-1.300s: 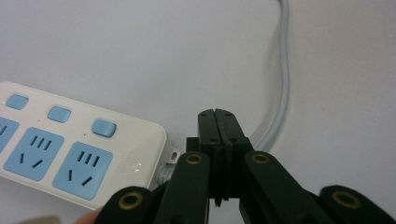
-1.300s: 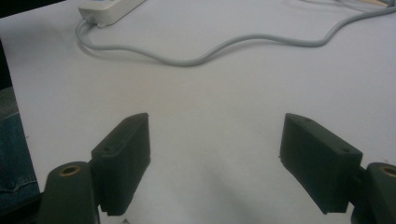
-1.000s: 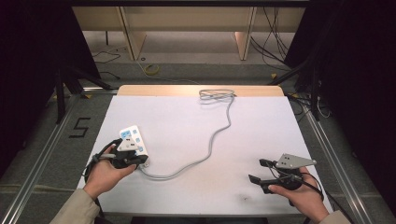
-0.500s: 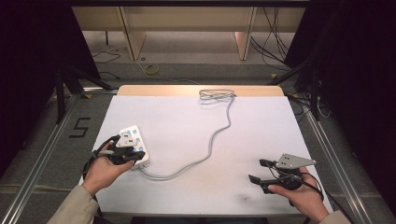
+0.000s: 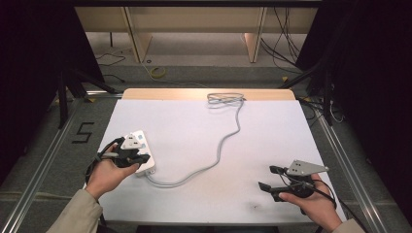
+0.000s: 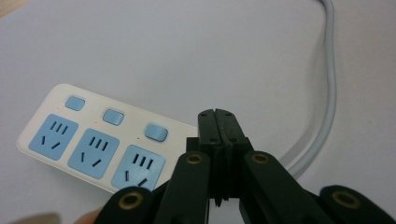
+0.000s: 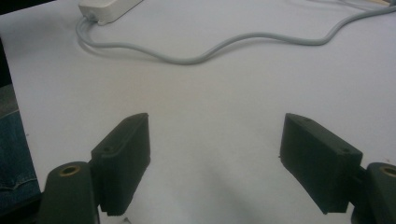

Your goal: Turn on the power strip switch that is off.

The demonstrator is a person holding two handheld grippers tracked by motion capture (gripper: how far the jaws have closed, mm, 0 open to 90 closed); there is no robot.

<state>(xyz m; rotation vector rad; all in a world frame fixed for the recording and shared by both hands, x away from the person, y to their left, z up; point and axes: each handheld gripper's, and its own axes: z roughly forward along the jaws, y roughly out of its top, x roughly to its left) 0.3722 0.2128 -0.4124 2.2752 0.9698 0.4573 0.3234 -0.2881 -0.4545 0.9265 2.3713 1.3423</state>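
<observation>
High view: left hand-held gripper (image 5: 140, 157), pinched together, now over the power strip (image 5: 144, 150) after creeping forward, probably going for a switch. Right hand-held gripper (image 5: 270, 178) parked, spread apart.

Evenly lit from overhead, dark surroundings, soft shadows beneath the right gripper (image 7: 215, 163), slight blur closest to its jaws.

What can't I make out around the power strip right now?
- High view: the power strip is partly covered by the left gripper, so any contact is unclear.
- Left gripper view: its shut jaws cover the strip's cable end.
- High view: the cable ends in a far bundle, plug too small to see.
</observation>
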